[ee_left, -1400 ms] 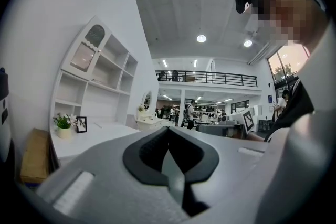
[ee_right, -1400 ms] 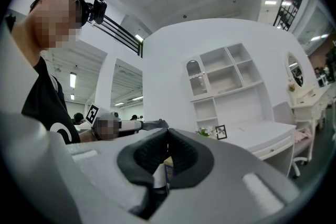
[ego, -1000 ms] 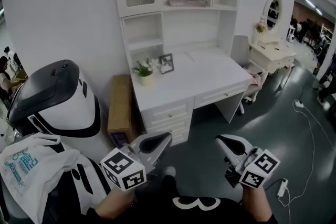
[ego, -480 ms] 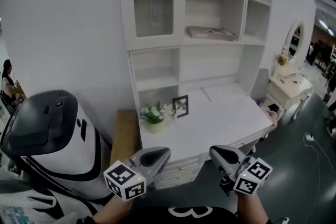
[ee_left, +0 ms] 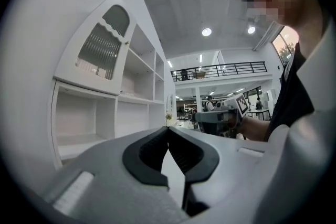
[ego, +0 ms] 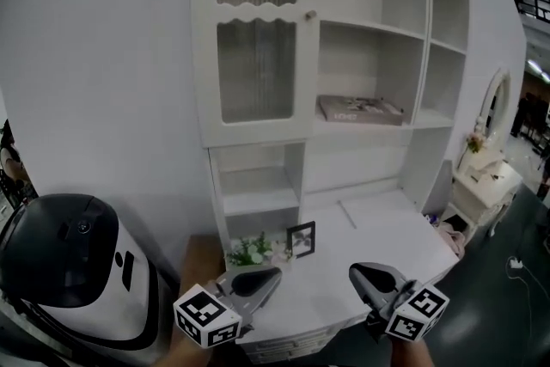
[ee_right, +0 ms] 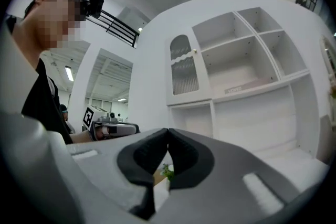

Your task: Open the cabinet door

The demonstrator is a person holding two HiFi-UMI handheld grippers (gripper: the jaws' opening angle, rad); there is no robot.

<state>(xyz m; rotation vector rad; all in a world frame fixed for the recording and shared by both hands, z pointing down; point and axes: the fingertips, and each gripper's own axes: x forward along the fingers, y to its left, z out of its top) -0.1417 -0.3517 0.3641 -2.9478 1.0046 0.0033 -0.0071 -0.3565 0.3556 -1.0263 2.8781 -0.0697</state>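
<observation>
The cabinet door [ego: 256,56] is a tall white panel with ribbed glass at the upper left of the desk hutch. It is closed, with a small knob [ego: 310,15] on its right edge. Both grippers hover low over the desk front, well below the door and apart from it. My left gripper [ego: 273,275] is shut and holds nothing. My right gripper [ego: 357,272] is likewise shut and holds nothing. In the left gripper view the tips [ee_left: 168,128] meet, with the door [ee_left: 100,47] up to the left. The right gripper view shows the closed tips [ee_right: 168,130] under the door [ee_right: 184,68].
The white desk top [ego: 378,245] carries a small plant [ego: 251,251] and a picture frame [ego: 302,238]. A book [ego: 359,108] lies on an open shelf. A black-and-white machine [ego: 69,271] stands at the left, a vanity table [ego: 488,180] at the right.
Both grippers have travelled forward to the desk and risen a little, still shut. The hutch and its door now fill the head view, much closer than before.
</observation>
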